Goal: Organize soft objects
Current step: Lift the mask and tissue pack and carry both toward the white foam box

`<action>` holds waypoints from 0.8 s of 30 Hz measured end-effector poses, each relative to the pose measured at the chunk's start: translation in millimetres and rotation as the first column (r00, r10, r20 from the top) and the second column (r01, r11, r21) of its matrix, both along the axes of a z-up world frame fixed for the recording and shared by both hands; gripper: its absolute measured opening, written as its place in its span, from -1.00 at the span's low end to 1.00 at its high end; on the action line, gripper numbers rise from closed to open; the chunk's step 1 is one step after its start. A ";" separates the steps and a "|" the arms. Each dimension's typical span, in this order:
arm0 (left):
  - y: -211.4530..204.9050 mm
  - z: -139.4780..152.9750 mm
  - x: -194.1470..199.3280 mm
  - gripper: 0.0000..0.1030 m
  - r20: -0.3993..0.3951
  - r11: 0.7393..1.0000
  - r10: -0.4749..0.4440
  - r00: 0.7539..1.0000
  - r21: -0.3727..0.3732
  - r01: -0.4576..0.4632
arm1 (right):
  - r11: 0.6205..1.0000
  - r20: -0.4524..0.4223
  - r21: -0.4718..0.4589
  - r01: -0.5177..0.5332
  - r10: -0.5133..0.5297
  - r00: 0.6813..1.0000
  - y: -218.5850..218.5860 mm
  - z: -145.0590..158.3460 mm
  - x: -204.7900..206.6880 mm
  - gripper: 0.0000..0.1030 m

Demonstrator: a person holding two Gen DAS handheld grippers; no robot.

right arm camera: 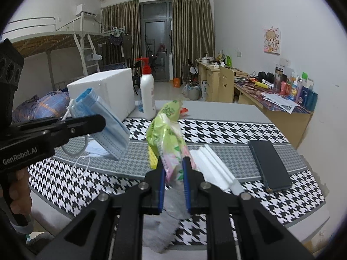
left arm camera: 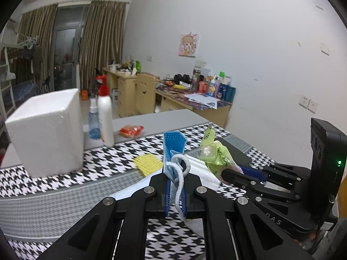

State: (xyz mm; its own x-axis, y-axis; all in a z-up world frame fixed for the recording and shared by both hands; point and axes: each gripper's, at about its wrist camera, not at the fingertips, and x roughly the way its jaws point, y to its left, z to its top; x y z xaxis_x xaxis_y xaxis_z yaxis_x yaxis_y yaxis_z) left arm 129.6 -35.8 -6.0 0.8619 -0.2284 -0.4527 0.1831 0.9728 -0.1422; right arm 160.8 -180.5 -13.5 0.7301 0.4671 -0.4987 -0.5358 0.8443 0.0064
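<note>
Your left gripper [left arm camera: 174,186] clamps a blue face mask [right arm camera: 102,119]; your right gripper [right arm camera: 173,173] pinches a green tissue pack [right arm camera: 167,134]. Both hang above the houndstooth cloth [right arm camera: 216,130], near a foam box [right arm camera: 104,88], a phone [right arm camera: 270,165] and a white spray bottle [right arm camera: 147,91].
</note>
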 end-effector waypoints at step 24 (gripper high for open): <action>63.8 21.5 -1.6 -0.84 0.062 0.980 0.175 0.983 0.090 -0.180 | 0.999 0.047 0.024 -0.038 0.037 0.998 55.8 21.3 10.4 -0.64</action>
